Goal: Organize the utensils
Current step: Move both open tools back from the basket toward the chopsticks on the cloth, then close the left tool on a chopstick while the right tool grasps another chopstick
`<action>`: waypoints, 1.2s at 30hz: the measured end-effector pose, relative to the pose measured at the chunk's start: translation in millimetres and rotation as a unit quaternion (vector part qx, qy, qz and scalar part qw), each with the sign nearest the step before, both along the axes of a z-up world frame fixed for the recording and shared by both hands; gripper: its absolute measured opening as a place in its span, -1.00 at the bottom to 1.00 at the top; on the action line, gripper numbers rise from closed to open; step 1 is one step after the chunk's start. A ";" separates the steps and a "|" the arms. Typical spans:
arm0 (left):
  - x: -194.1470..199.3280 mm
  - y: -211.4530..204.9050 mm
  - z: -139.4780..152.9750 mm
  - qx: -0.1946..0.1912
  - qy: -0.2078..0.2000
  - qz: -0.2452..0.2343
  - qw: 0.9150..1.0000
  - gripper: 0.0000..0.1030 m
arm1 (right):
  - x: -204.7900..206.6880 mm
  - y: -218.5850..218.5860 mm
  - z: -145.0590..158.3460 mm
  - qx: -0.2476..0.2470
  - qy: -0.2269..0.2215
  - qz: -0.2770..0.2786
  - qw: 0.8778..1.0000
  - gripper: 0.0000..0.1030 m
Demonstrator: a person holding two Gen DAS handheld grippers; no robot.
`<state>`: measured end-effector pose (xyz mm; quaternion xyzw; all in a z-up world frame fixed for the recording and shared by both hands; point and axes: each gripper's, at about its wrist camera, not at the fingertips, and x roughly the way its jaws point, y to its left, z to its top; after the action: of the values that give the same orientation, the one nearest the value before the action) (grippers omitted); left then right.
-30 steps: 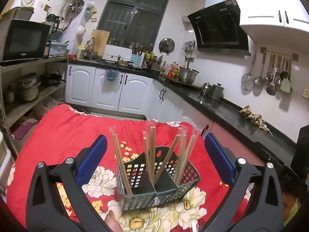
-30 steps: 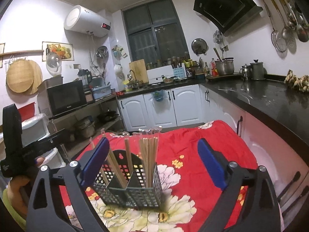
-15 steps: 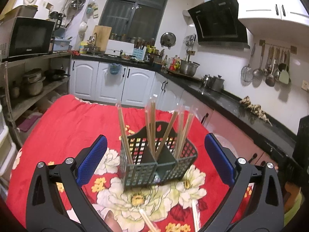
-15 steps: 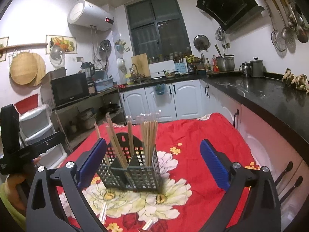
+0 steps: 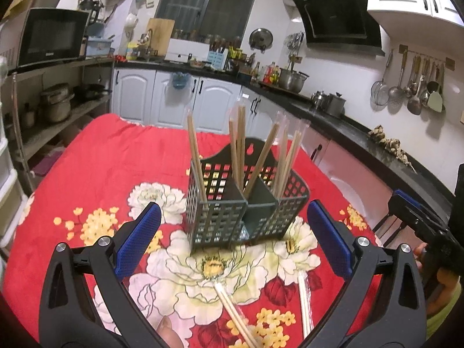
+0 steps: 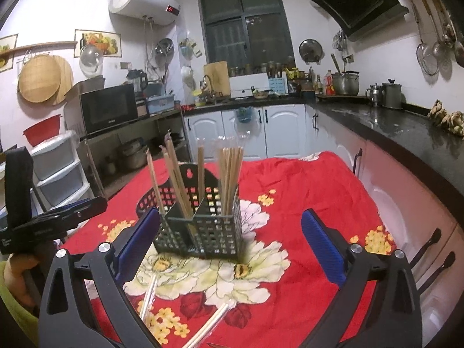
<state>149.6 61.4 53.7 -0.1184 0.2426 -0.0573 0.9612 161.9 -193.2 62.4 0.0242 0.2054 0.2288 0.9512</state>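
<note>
Red floral tabletop (image 5: 95, 174) bearing the dark slotted caddy (image 5: 246, 203) of upright chopsticks (image 5: 240, 145), now farther from both empty, wide-open hand-held grippers, left (image 5: 232, 243) and right (image 6: 229, 246), revealing loose wrapped chopsticks (image 5: 304, 298) on the cloth.

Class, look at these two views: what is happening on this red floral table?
A person holds tongs in each hand, sorting wooden chopsticks into a dark green plastic lattice caddy. Many wrapped pairs already stand in its compartments. Both the left tongs and the right tongs are open and hold nothing, hovering before the caddy. Two loose wrapped chopstick pairs lie on the red floral tablecloth in front.
</note>
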 end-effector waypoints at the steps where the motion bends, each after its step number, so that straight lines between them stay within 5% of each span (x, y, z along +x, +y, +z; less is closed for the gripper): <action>1: -0.1 1.2 -3.2 -0.005 0.005 -0.002 1.000 0.80 | -0.6 1.2 -2.3 -0.002 0.004 0.002 1.000 0.85; 24: 9.7 -4.4 -70.2 0.000 0.104 -0.025 0.994 0.80 | 19.9 16.6 -56.9 -0.056 0.111 0.018 0.992 0.84; 28: 14.9 -10.0 -83.3 -0.001 0.119 -0.040 0.992 0.78 | 24.7 22.3 -67.8 -0.065 0.130 0.026 0.989 0.71; 36: 23.1 -13.6 -102.3 -0.021 0.149 -0.059 0.987 0.19 | 35.9 28.6 -89.7 -0.078 0.168 0.037 0.982 0.32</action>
<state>172.6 47.8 -48.7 -0.1314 0.3887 -0.1009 0.9063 197.8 -164.6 -27.3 -0.0194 0.3799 0.2404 0.8931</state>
